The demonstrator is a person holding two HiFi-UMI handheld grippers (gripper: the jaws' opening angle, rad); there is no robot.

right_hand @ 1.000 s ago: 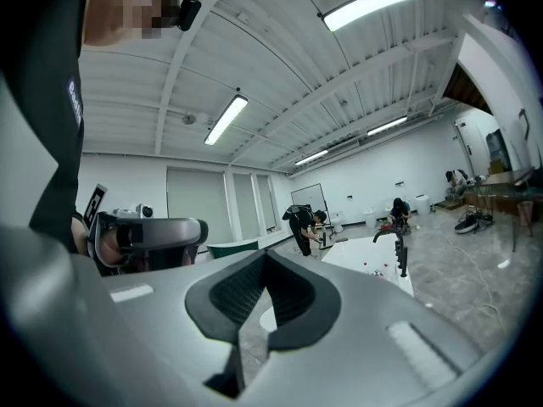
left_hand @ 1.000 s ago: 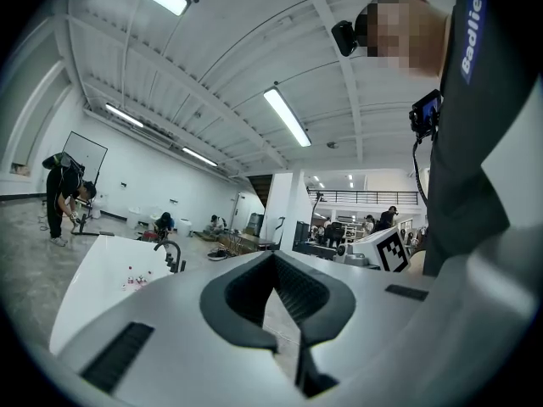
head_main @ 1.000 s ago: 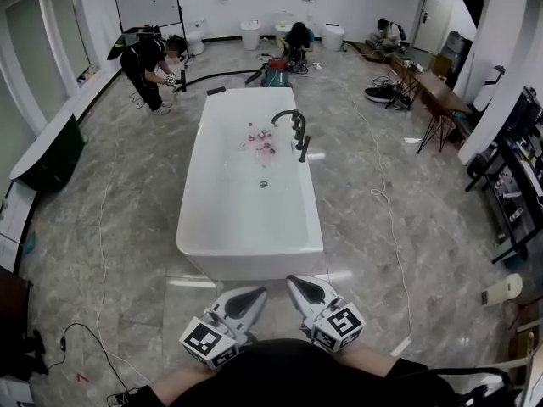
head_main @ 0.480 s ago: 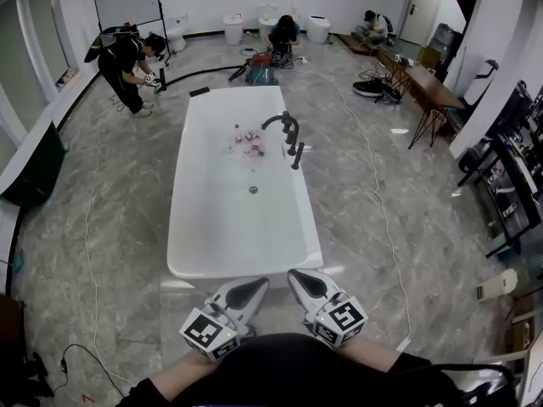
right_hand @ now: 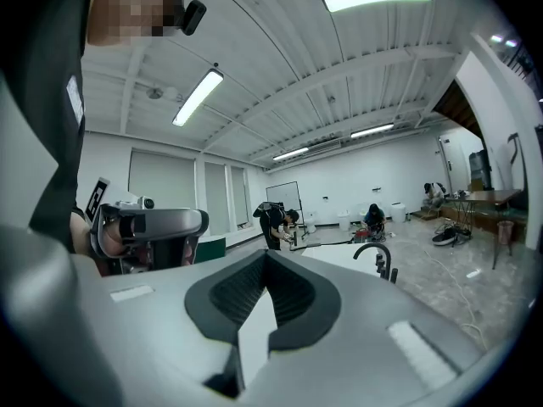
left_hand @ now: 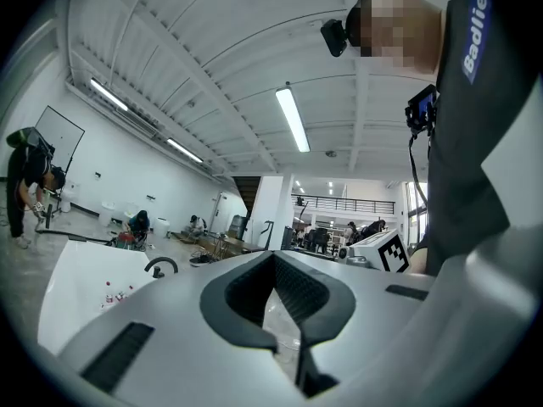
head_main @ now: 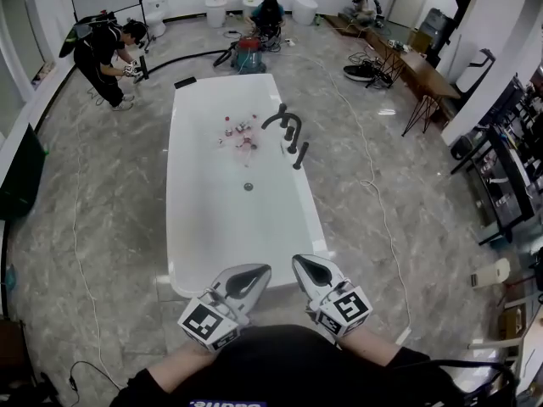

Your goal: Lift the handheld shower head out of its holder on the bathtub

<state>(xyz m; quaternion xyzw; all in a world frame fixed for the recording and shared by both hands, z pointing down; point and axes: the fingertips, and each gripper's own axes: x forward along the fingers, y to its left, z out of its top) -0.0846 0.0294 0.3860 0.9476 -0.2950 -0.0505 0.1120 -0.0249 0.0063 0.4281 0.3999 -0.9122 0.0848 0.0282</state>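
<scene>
The white bathtub (head_main: 195, 253) stretches away from me in the head view. A black arched faucet (head_main: 282, 117) stands on its right rim, and the black handheld shower head (head_main: 299, 154) sits upright in its holder just nearer to me. My left gripper (head_main: 249, 280) and right gripper (head_main: 307, 270) are side by side close to my body, above the floor at the tub's near end, both shut and empty. The right gripper view shows the faucet (right_hand: 373, 251) and shower head (right_hand: 393, 273) far ahead. The left gripper view shows the tub (left_hand: 76, 287) and faucet (left_hand: 159, 265).
Small bottles (head_main: 238, 134) lie in the tub near the drain (head_main: 249, 186). A person (head_main: 106, 53) bends over beyond the tub's far left corner and another crouches by a red machine (head_main: 248, 58). Cables cross the marble floor (head_main: 373, 202). Desks and racks (head_main: 505, 168) line the right side.
The bathtub has drawn nearer and lower in the head view as I walk towards it. Both grippers travel along with me, still shut, side by side.
</scene>
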